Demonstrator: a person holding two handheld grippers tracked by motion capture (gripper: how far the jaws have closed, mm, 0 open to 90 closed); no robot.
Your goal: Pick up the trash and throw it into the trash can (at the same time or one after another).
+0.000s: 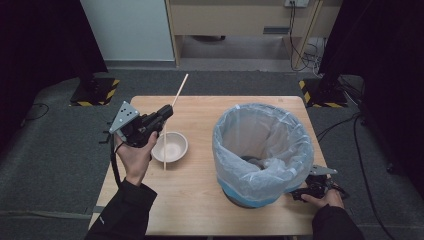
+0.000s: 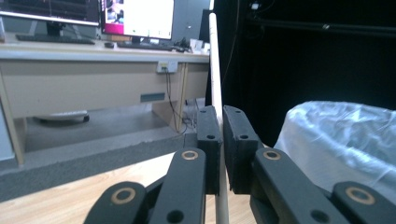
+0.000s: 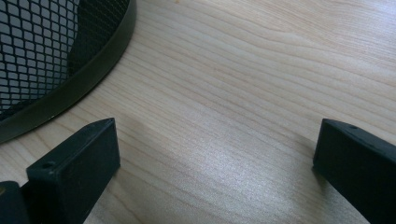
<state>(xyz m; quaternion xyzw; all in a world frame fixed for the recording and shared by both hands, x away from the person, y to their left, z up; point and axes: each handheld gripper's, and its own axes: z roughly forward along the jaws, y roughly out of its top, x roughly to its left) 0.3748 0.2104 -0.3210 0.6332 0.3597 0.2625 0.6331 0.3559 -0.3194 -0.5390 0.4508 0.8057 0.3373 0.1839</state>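
My left gripper (image 1: 165,112) is shut on a long thin wooden stick (image 1: 176,100) and holds it raised above the table's left half. In the left gripper view the stick (image 2: 215,70) runs upward from between the two black pads (image 2: 208,135). A white bowl (image 1: 170,146) sits on the table just under and right of that gripper. My right gripper (image 1: 309,190) rests low at the table's right front, beside the bin's base. Its jaws stand wide open over bare wood, as the right gripper view (image 3: 215,158) shows.
A mesh waste bin (image 1: 262,150) lined with a pale blue plastic bag stands on the right half of the wooden table (image 1: 200,195); its black mesh wall (image 3: 42,60) is close to my right gripper. Desks and cables lie beyond the table.
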